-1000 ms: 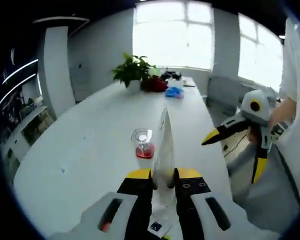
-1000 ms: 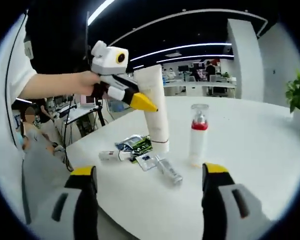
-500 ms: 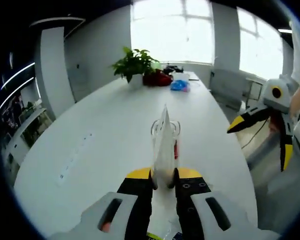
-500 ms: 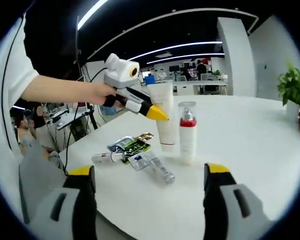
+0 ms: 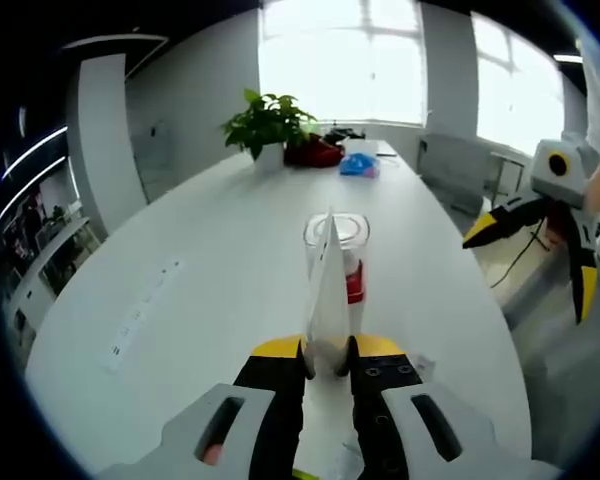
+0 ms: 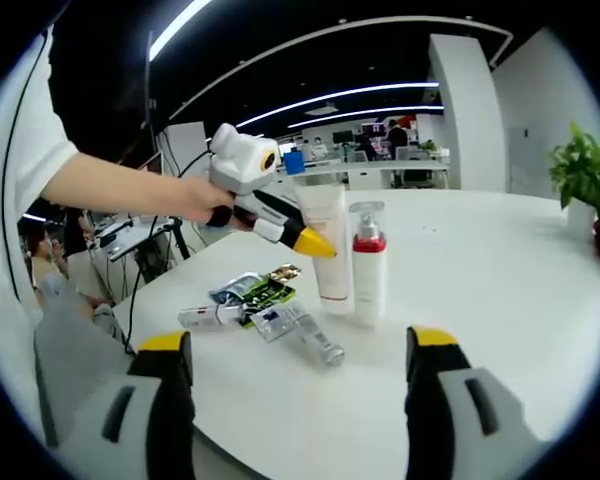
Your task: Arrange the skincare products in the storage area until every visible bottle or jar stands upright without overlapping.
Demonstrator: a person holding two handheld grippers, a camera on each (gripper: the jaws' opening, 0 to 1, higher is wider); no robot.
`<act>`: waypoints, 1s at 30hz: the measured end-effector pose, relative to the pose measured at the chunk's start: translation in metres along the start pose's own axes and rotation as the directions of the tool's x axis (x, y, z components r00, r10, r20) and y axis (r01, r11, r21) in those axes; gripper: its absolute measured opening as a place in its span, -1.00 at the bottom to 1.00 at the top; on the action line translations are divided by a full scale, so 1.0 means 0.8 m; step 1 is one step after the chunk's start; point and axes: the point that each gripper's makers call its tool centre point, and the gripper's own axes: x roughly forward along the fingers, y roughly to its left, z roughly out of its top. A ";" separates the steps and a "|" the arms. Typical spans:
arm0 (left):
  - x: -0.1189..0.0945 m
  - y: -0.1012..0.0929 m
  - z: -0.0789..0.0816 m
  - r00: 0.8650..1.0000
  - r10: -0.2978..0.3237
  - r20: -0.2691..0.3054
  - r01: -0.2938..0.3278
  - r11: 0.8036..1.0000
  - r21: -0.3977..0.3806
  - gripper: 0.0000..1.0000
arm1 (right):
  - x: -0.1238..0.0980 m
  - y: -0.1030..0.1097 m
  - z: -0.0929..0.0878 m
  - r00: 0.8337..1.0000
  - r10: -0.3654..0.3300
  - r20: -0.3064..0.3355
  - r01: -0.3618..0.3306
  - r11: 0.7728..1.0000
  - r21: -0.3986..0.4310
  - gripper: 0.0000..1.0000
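Left gripper view has my left gripper [image 5: 327, 352] clenched on the white tube [image 5: 328, 290], jaws pinching its flat crimped end, which from here is just a thin edge rising straight ahead of the jaws. Directly beyond it stands the pump bottle [image 5: 346, 262] with the red band and clear cap, on the white table [image 5: 210, 270].

In the right gripper view the tube [image 6: 327, 242] looks close to vertical: long axis up and down, cap end on the table or very nearly there, crimp end up under the left gripper [image 6: 302, 238]. It's just beside the pump bottle [image 6: 366, 262], and I can't tell if they touch. My right gripper [image 6: 298, 352] is released, jaws spread wide, hanging back from everything with nothing between them.

My guess is the step in hand is setting the tube down upright. To do it well I'd make sure the cap sits flat on the table before letting go, keep a sliver of gap from the bottle so nothing leans or overlaps, then let the jaws go slowly and lift straight up so the crimp doesn't drag and tip it.

Nearer the right gripper, a small tube [image 6: 208, 317], some sachets [image 6: 262, 292] and a clear vial [image 6: 316, 340] lie flat, so there's more to stand up after this.
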 end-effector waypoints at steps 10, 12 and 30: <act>0.004 -0.003 0.002 1.000 -0.024 0.016 0.024 1.000 -0.004 -0.73 | 0.000 -0.002 0.000 1.000 -0.007 -0.001 0.007 1.000 0.006 0.75; 0.005 -0.004 0.002 0.999 -0.033 0.015 0.033 0.999 -0.009 -0.72 | 0.000 -0.002 0.000 1.000 -0.008 -0.001 0.008 1.000 0.007 0.75; 0.006 -0.005 0.000 0.999 -0.039 -0.020 0.039 0.999 0.000 -0.60 | 0.000 -0.003 -0.001 1.000 -0.012 0.000 0.012 1.000 0.008 0.74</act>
